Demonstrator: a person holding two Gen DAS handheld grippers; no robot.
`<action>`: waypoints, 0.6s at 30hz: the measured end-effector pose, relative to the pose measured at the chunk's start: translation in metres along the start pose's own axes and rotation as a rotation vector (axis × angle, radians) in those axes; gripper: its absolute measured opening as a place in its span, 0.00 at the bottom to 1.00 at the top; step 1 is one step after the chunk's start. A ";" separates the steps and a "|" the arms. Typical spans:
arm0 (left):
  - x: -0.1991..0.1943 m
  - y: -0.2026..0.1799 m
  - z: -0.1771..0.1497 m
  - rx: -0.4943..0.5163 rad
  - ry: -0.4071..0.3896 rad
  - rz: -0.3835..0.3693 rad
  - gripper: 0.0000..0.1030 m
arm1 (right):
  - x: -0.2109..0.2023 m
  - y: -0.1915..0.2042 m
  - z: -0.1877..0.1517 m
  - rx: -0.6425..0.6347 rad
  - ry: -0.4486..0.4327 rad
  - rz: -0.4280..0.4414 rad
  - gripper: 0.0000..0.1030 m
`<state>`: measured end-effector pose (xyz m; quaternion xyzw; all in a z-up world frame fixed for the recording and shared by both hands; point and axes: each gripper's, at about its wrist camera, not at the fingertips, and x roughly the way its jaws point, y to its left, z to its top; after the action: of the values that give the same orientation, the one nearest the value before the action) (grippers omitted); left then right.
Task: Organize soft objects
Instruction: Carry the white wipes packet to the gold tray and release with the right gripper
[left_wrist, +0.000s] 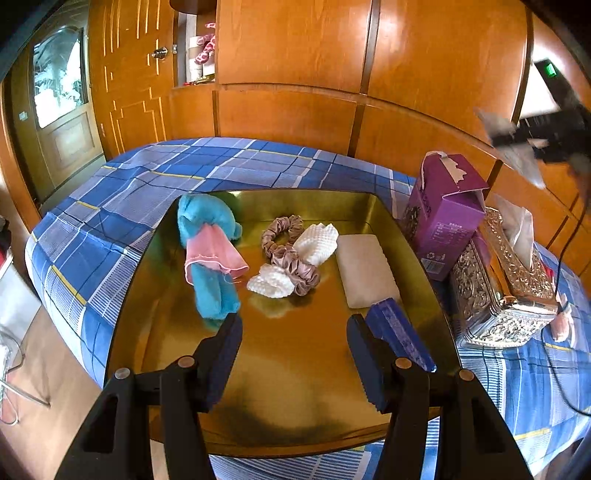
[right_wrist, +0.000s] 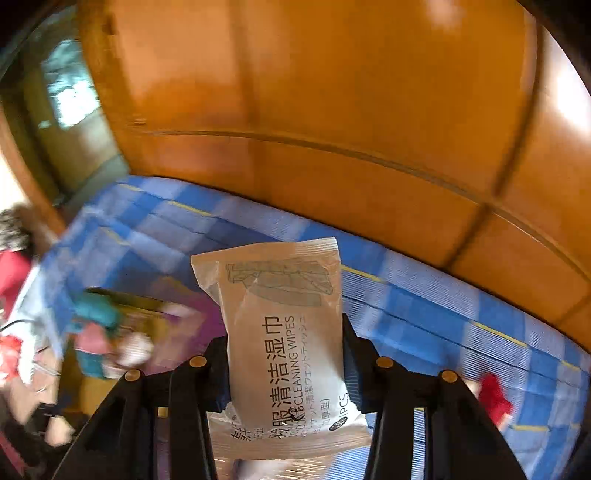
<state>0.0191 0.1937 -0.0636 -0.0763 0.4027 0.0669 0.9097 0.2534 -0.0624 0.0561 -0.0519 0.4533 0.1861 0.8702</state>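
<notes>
A gold tray (left_wrist: 295, 354) lies on the blue plaid bed. In it are a teal plush toy in a pink skirt (left_wrist: 210, 254), a mauve scrunchie (left_wrist: 288, 254), two white knitted pads (left_wrist: 316, 242), a beige pad (left_wrist: 365, 269) and a blue packet (left_wrist: 400, 332). My left gripper (left_wrist: 293, 354) is open and empty above the tray's near part. My right gripper (right_wrist: 284, 354) is shut on a white cleaning-wipes packet (right_wrist: 284, 332), held up in the air above the bed. It also shows blurred at the upper right of the left wrist view (left_wrist: 517, 147).
A purple carton (left_wrist: 443, 218) and an ornate silver tissue box (left_wrist: 502, 288) stand right of the tray. A black cable (left_wrist: 557, 332) runs across the bed at right. Wooden wardrobe panels (left_wrist: 295, 55) rise behind the bed. A red item (right_wrist: 493, 400) lies on the bed.
</notes>
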 end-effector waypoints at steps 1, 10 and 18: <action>-0.001 0.001 0.000 -0.002 -0.001 0.003 0.58 | 0.001 0.015 0.001 -0.007 -0.001 0.056 0.45; -0.011 0.012 0.003 -0.030 -0.036 0.035 0.58 | 0.013 0.099 -0.048 -0.047 0.101 0.346 0.45; -0.019 0.017 0.005 -0.044 -0.062 0.040 0.58 | 0.023 0.139 -0.098 -0.099 0.074 0.355 0.45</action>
<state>0.0069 0.2099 -0.0476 -0.0862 0.3743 0.0965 0.9183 0.1381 0.0472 -0.0088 -0.0206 0.4775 0.3567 0.8027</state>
